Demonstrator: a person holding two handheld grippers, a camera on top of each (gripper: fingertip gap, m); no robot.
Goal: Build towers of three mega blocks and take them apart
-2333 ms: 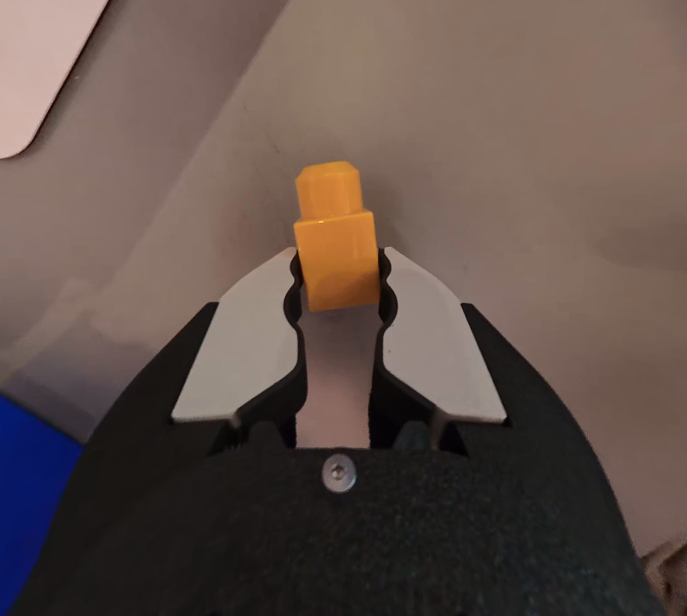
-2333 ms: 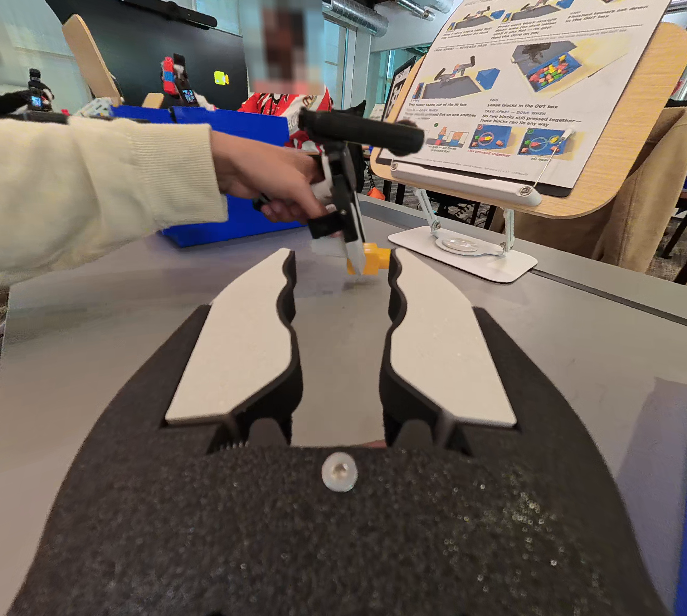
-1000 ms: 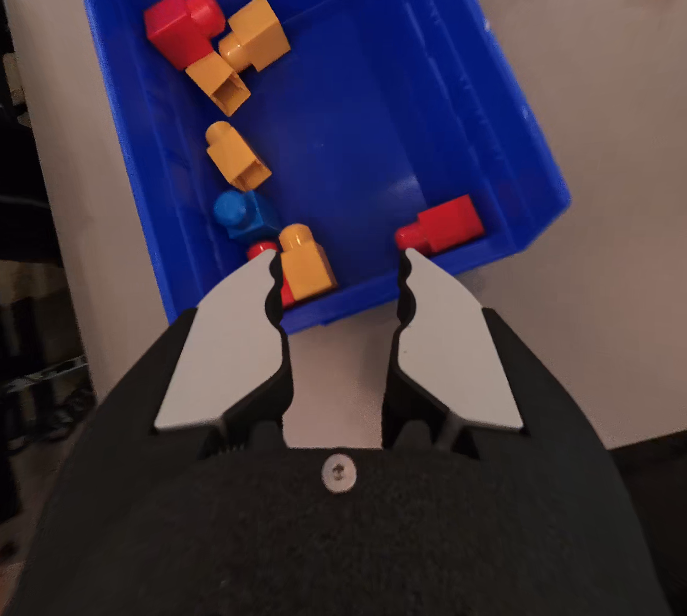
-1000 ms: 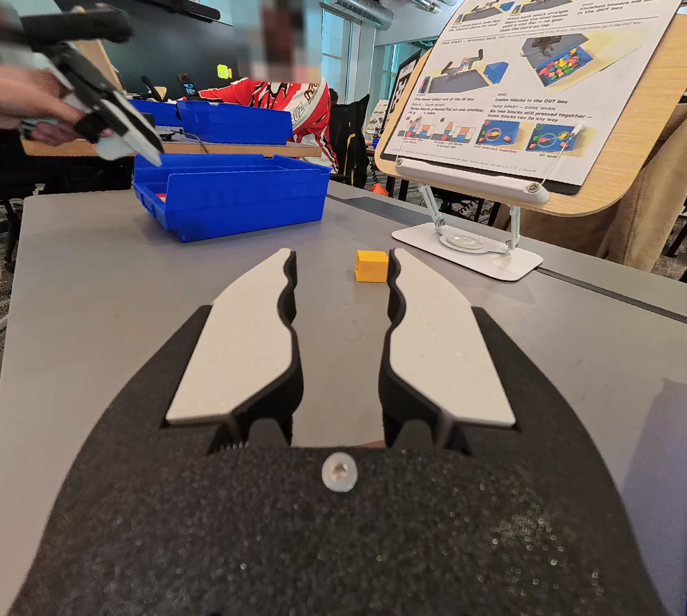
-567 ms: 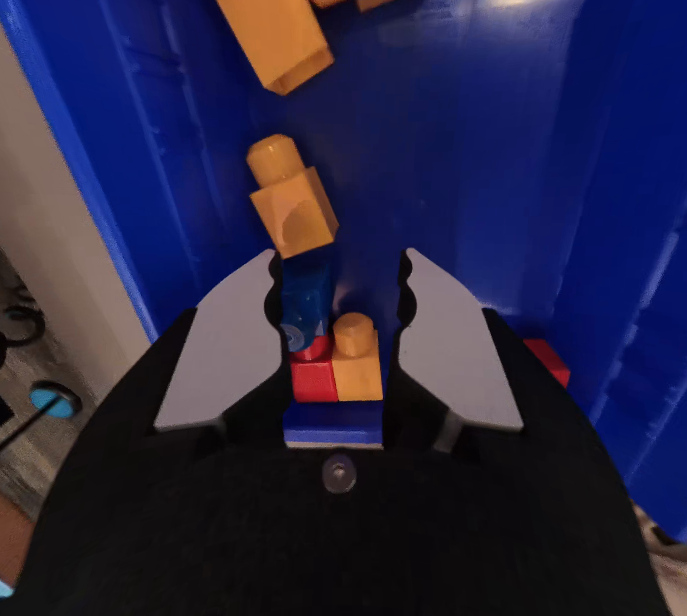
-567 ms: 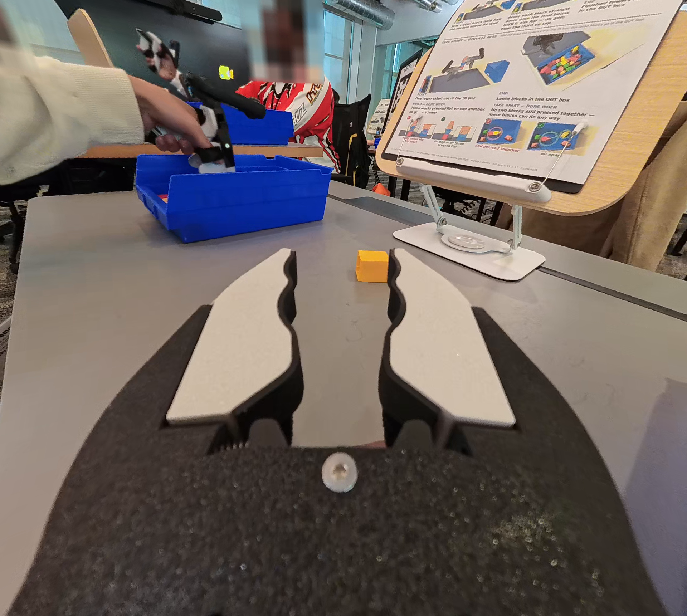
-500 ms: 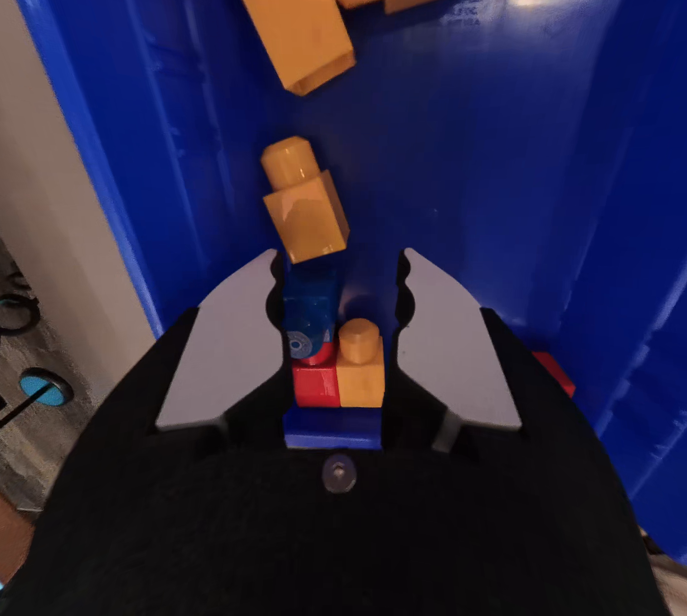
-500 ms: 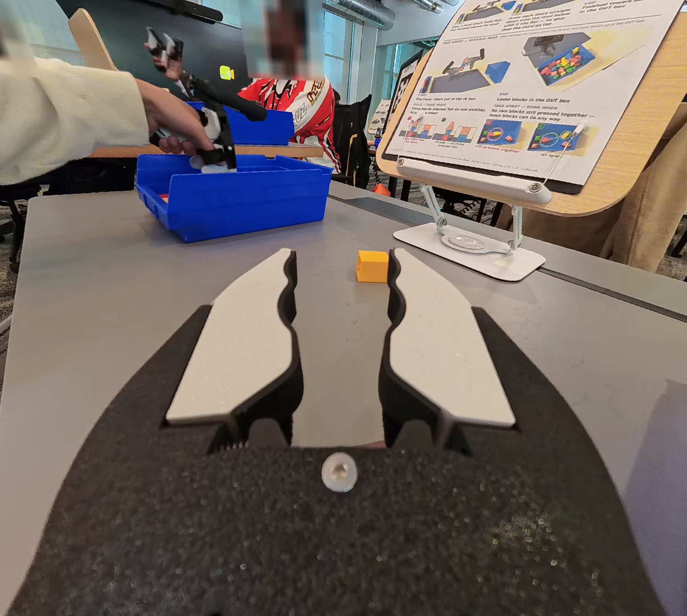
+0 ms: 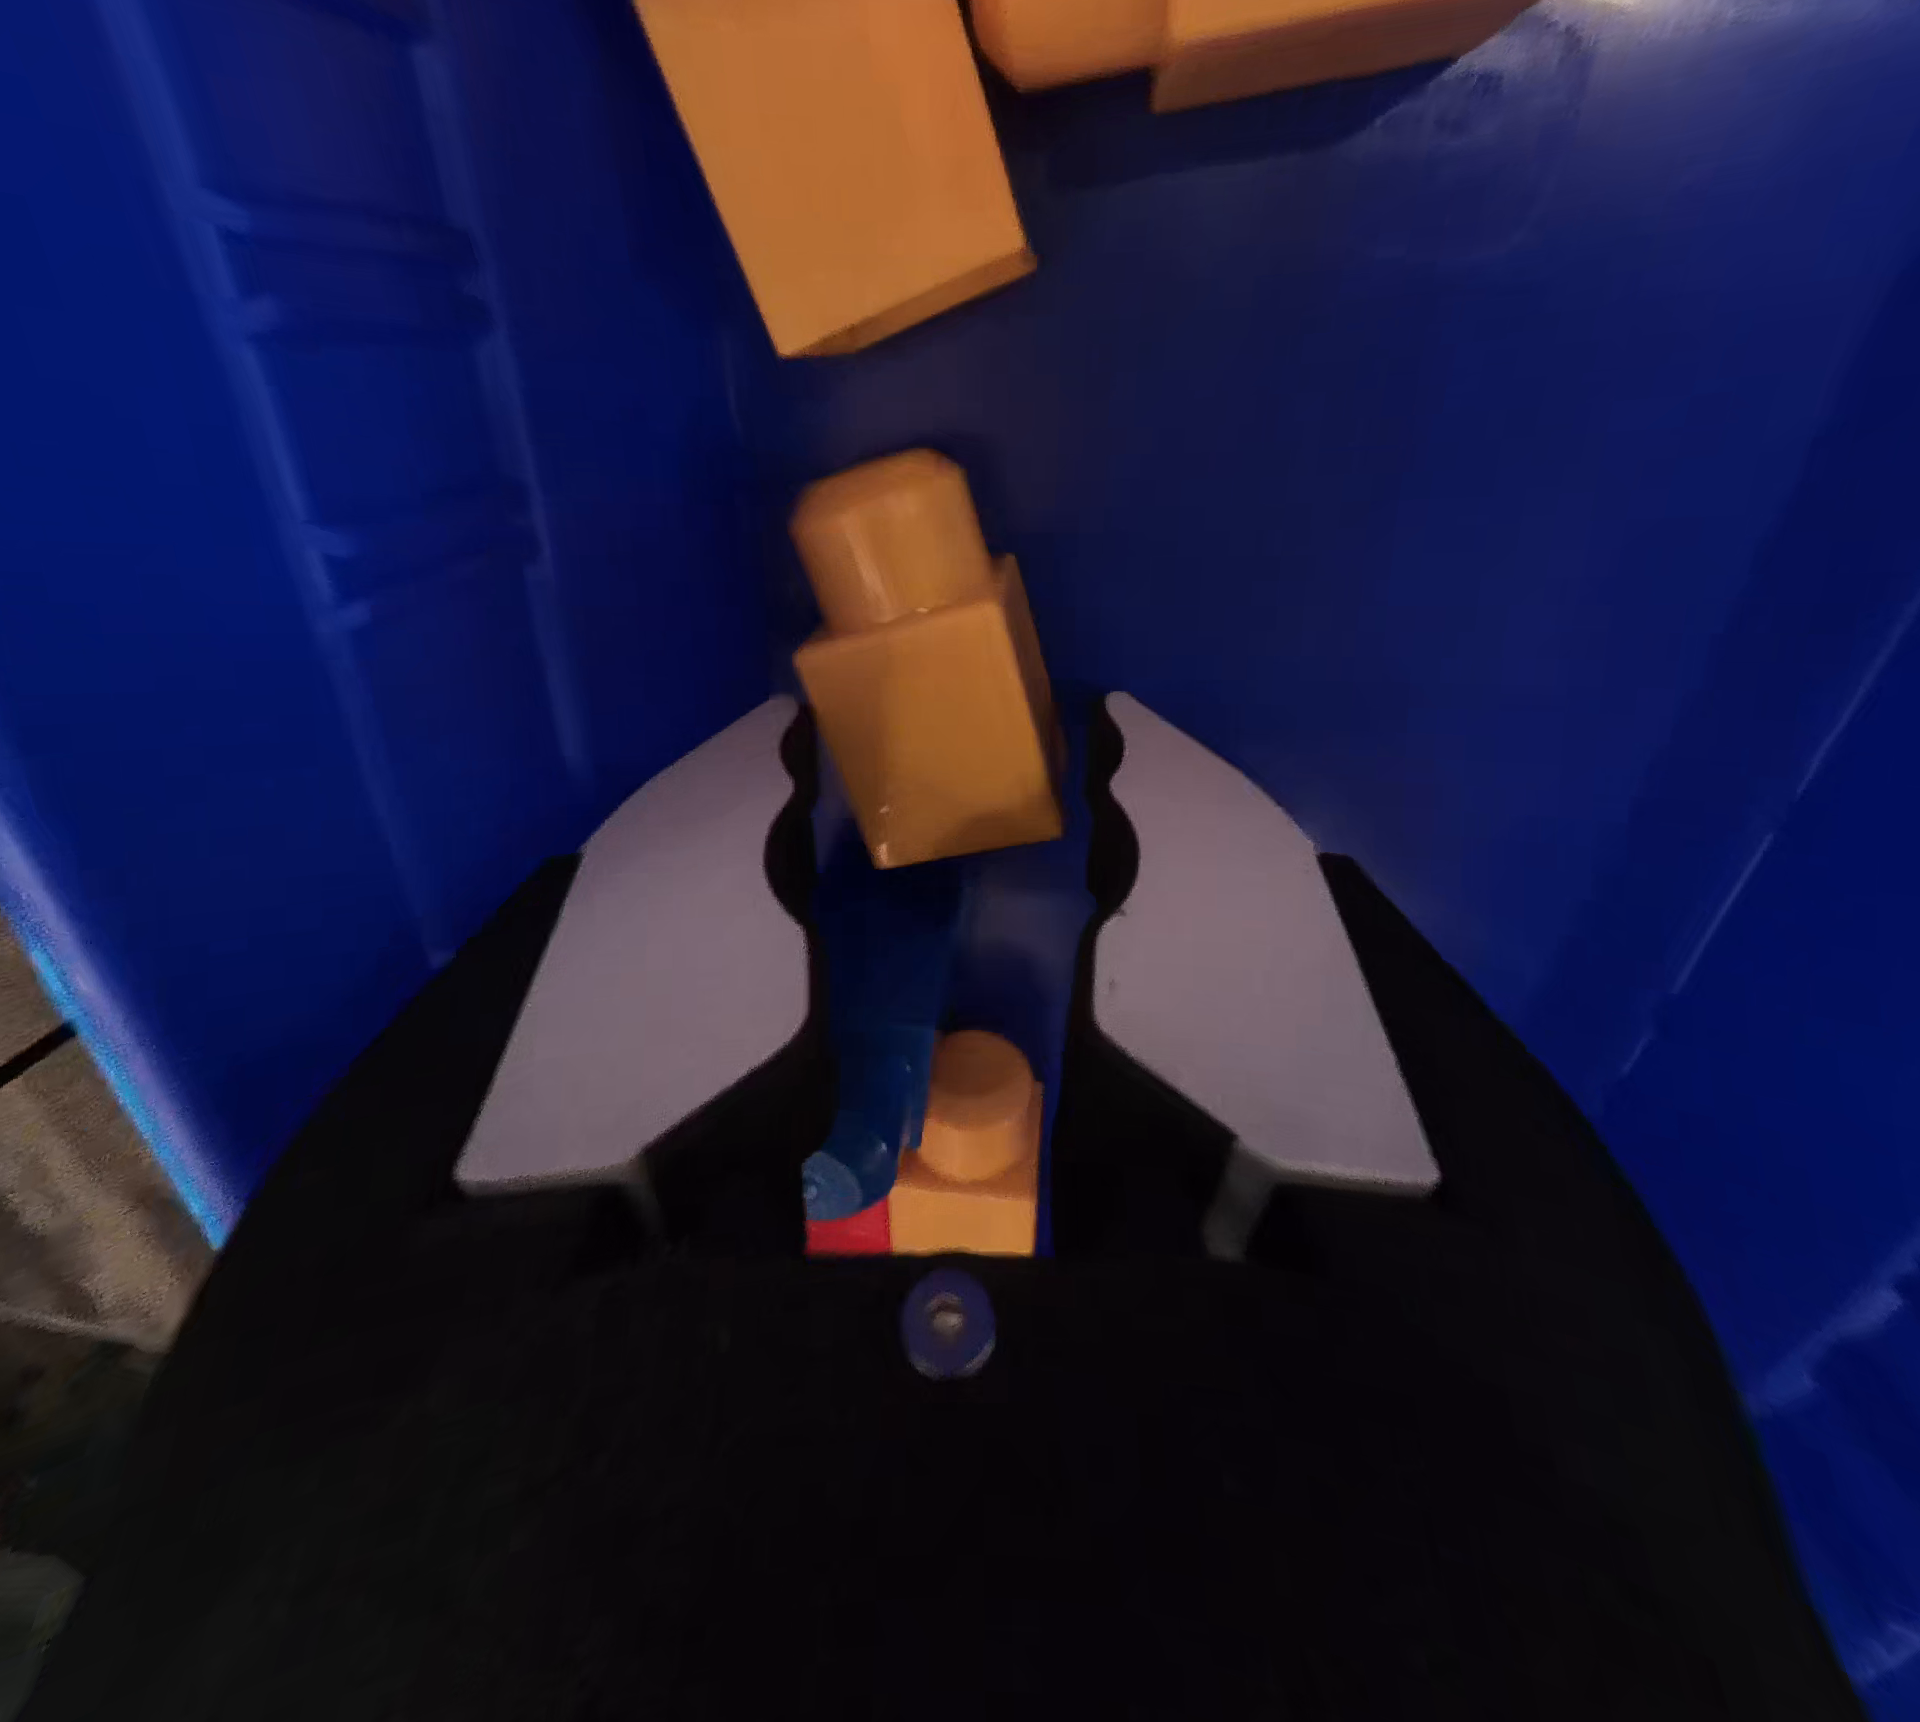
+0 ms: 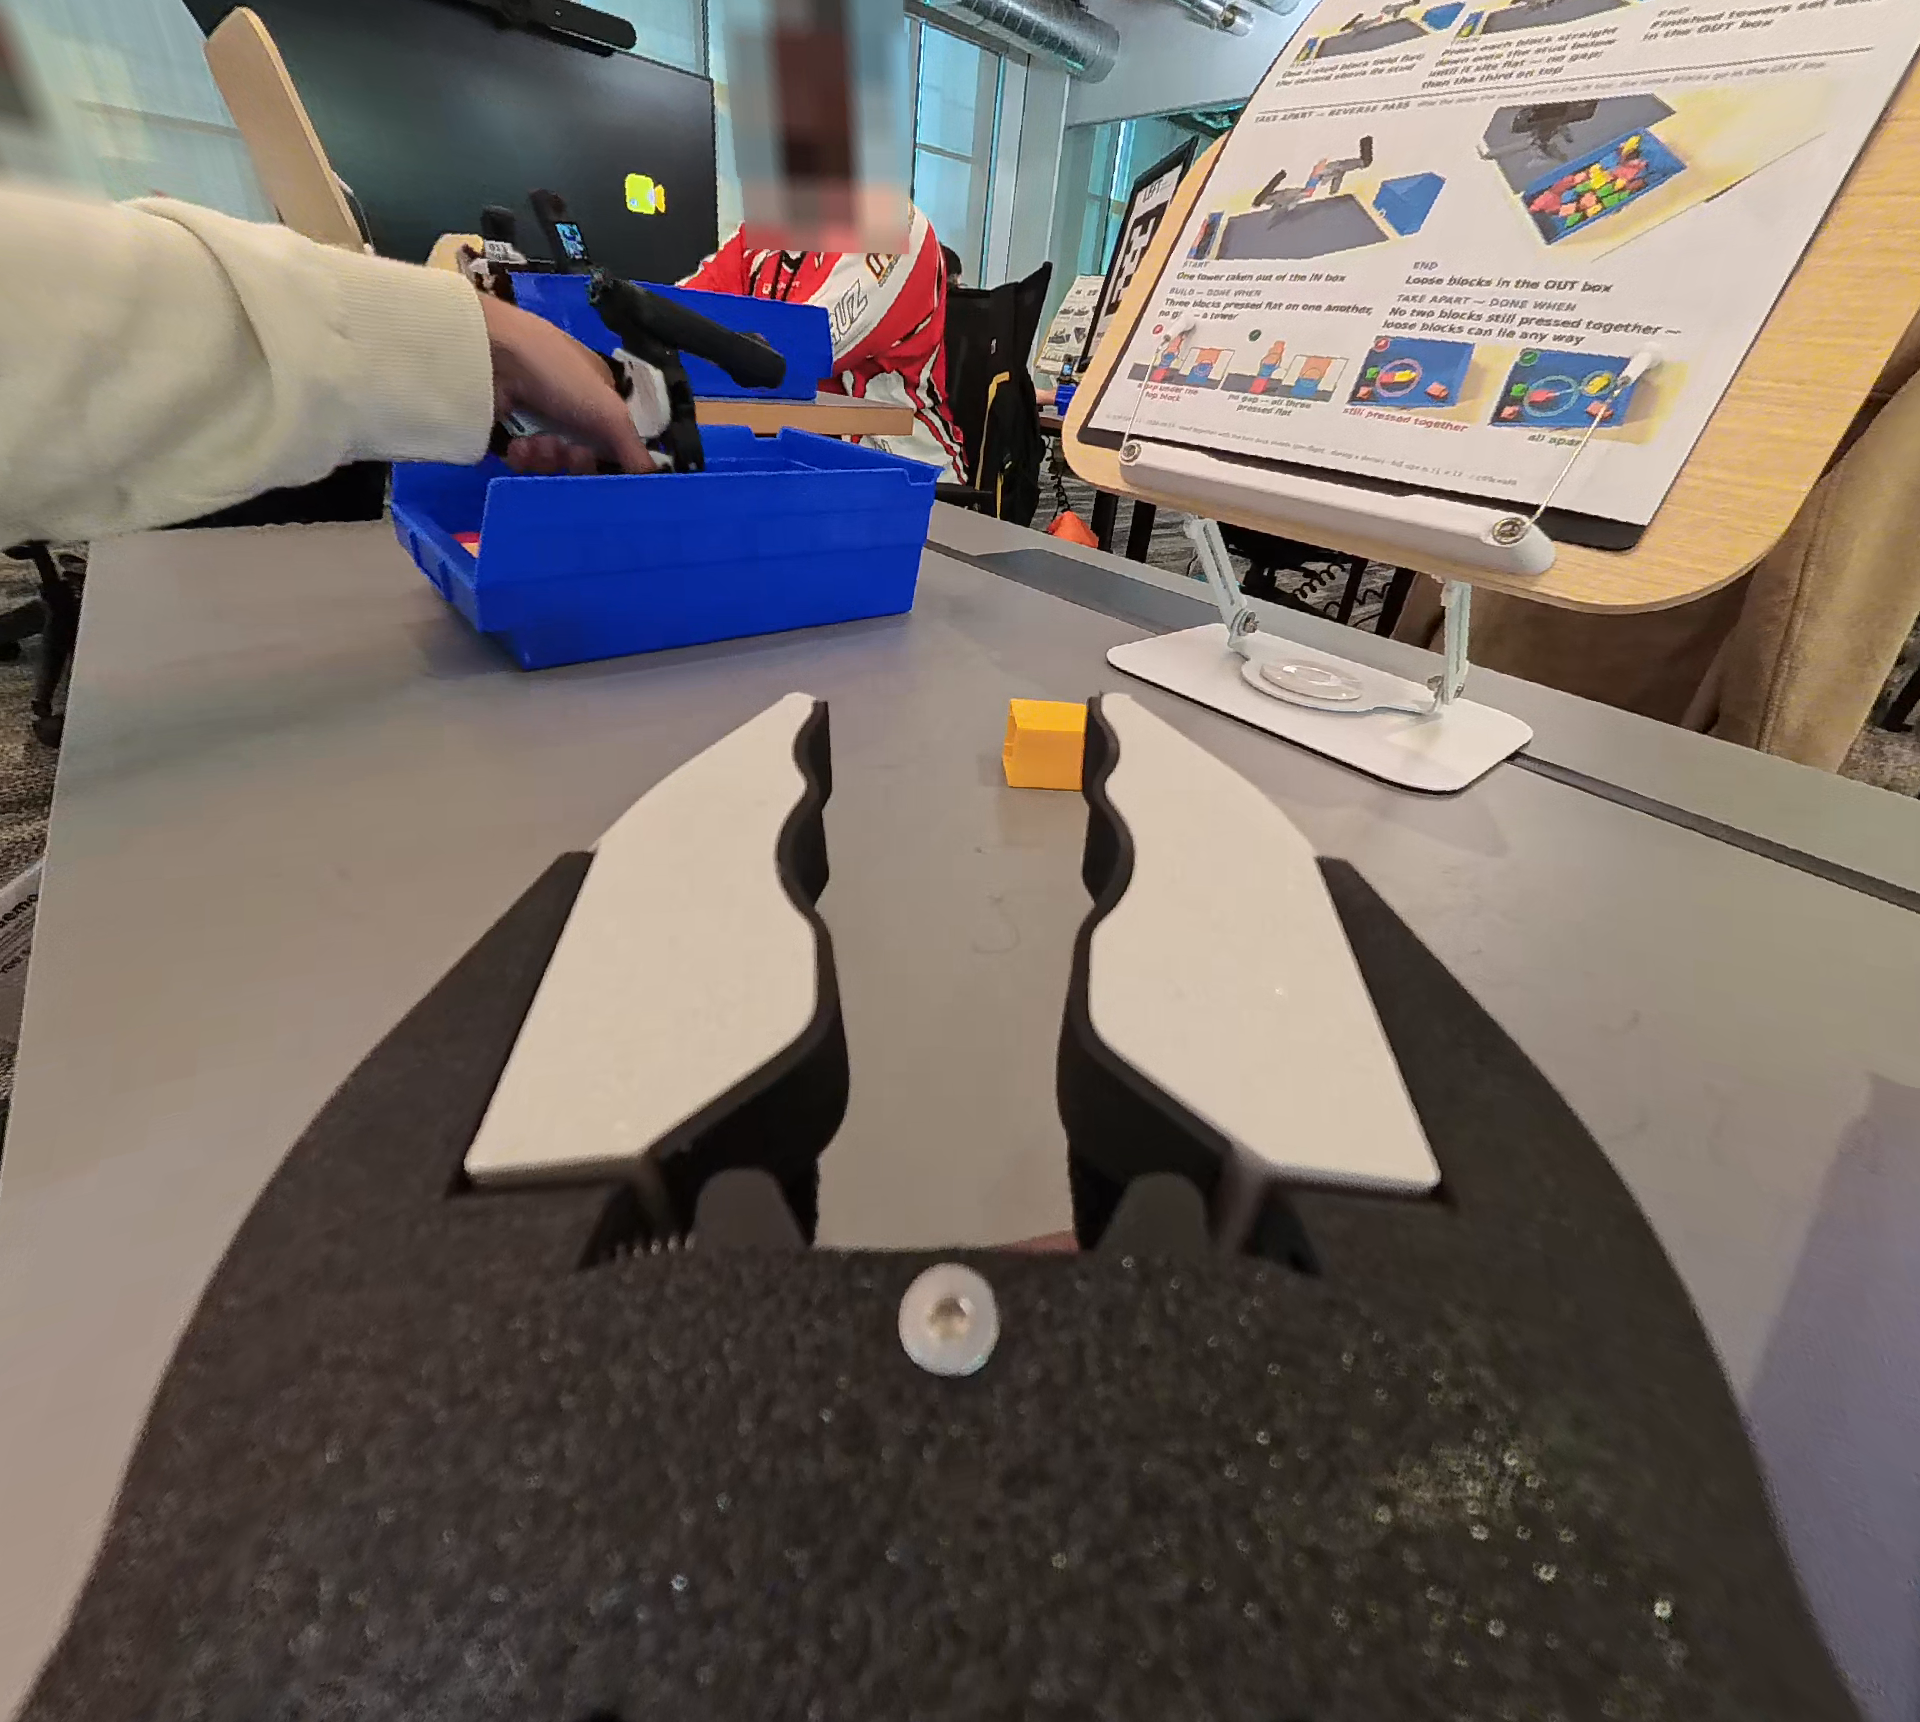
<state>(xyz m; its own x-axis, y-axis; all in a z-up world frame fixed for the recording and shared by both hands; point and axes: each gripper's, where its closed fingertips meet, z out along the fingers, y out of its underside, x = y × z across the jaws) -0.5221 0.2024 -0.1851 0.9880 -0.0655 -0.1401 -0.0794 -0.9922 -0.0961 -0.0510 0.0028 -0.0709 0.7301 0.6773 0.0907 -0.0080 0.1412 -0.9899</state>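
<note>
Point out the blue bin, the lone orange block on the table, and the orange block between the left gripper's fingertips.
blue bin (image 10: 686, 571), right wrist view, its near outer wall.
lone orange block (image 10: 1042, 745), right wrist view, its front face.
orange block between the fingertips (image 9: 930, 737), left wrist view, its square body.

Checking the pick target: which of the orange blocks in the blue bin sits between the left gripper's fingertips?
The orange block lying with its stud pointing away, its body between the left gripper's fingertips. The other orange blocks lie farther away or nearer the gripper's base.
</note>
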